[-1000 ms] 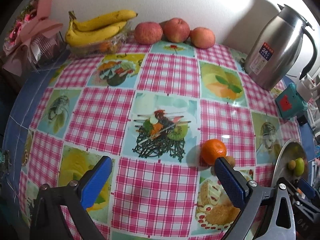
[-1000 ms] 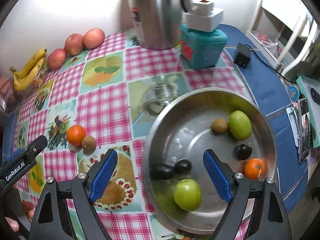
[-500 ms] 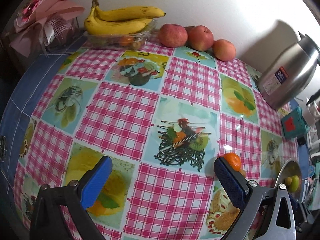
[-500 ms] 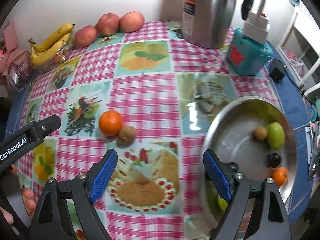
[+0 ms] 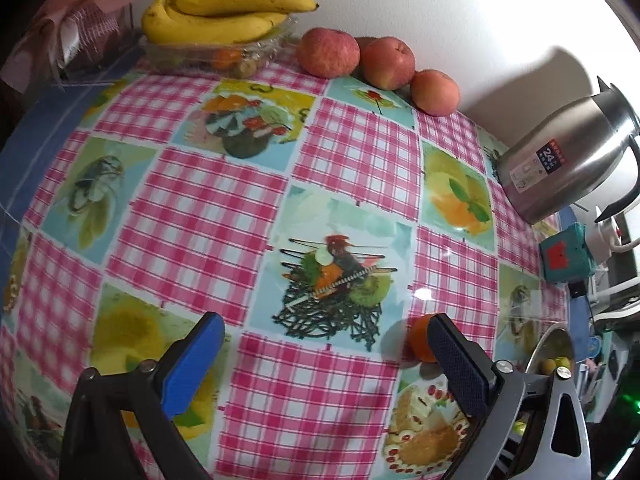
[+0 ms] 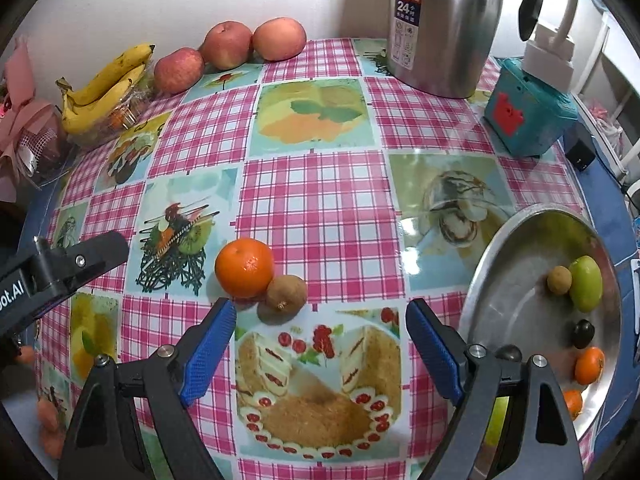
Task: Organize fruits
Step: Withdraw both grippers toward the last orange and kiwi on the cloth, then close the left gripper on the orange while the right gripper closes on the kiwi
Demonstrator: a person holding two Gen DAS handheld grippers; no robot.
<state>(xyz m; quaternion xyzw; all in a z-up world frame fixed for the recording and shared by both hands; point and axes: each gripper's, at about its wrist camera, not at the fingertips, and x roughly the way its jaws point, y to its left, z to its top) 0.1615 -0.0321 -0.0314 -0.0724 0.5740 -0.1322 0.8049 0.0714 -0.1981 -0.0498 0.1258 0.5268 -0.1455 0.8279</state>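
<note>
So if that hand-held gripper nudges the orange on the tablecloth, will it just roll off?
Probably it would roll: the orange is round and the tablecloth looks glossy and smooth. The small brown fruit touching it may block it on that side, or get knocked away. Its skin looks firm, so the right hand-held gripper, its jaws closing with nothing between them, should hold it without much squashing.

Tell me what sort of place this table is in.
Most likely a home kitchen or dining corner. A checked oilcloth printed with food pictures covers the table; bananas and apples sit along the wall, and a steel thermos jug stands beside them.
</note>
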